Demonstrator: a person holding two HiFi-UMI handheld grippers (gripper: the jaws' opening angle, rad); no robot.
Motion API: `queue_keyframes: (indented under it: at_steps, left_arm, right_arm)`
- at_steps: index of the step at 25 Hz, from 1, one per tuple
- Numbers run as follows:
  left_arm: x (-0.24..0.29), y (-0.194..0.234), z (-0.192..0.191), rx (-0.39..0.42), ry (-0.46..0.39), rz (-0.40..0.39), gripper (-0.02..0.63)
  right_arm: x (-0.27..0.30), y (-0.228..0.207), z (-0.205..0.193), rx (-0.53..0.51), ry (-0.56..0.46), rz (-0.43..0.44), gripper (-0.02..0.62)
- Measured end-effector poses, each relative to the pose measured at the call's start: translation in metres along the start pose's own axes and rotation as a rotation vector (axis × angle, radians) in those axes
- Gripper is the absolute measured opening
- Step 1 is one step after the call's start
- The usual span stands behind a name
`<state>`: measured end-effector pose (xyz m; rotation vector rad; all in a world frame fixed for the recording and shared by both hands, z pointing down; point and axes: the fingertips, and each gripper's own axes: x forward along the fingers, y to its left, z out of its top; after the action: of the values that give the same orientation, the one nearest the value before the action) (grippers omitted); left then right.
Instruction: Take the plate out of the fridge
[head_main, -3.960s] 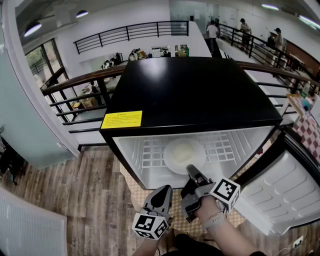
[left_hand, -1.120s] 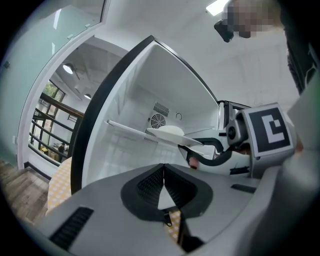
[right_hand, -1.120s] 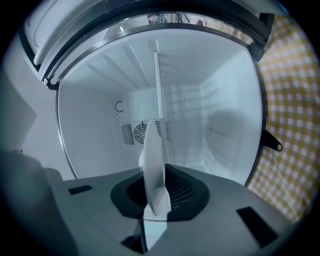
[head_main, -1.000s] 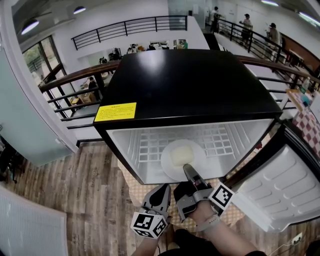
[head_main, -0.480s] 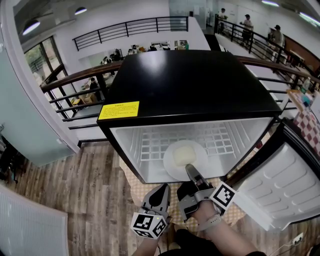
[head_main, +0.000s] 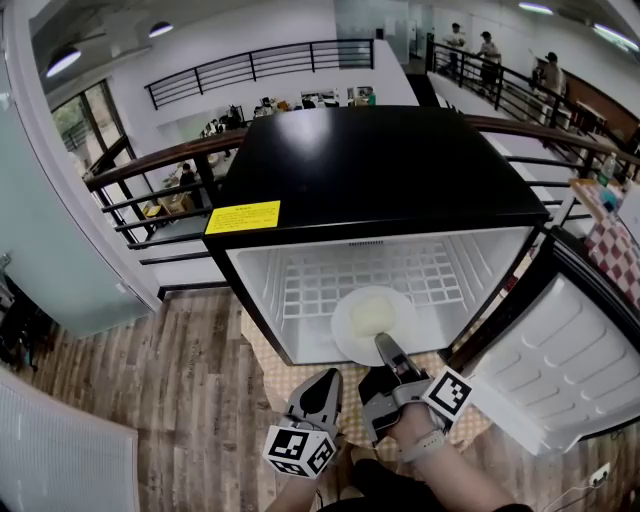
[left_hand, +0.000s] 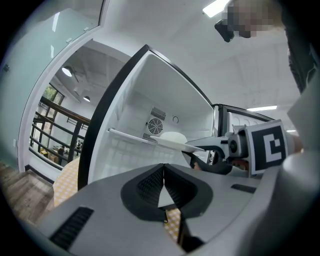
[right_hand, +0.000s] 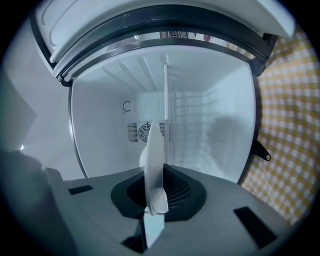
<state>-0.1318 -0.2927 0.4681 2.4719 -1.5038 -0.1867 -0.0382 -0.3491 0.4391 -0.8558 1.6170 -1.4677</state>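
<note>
A white plate (head_main: 372, 322) with a pale mound of food on it lies on the wire shelf (head_main: 305, 287) of the open black fridge (head_main: 380, 170), its near rim at the shelf's front edge. My right gripper (head_main: 384, 346) is shut on that near rim. The right gripper view shows the plate (right_hand: 154, 155) edge-on, pinched between the jaws of the right gripper (right_hand: 153, 210). My left gripper (head_main: 324, 382) hangs lower left of the plate, shut and empty. In the left gripper view the left gripper (left_hand: 164, 194) points at the plate (left_hand: 172, 142) and the right gripper (left_hand: 210, 151).
The fridge door (head_main: 585, 365) stands swung open at the right. A fan vent (right_hand: 144, 131) sits in the fridge's back wall. Checkered cloth (right_hand: 295, 115) and wood floor (head_main: 150, 400) lie below. Black railings (head_main: 150, 170) run behind the fridge, with people far off.
The plate, held by my right gripper, has slid from deeper on the shelf toward the fridge's front edge. The left gripper has stayed put.
</note>
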Motion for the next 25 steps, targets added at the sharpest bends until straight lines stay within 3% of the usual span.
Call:
queue_keyframes:
  at_steps: [25]
  left_arm:
    - [-0.04,-0.03,0.007,0.022,-0.007,-0.019,0.008]
  right_arm:
    - [-0.052,0.004,-0.014,0.004,-0.01,0.001,0.046]
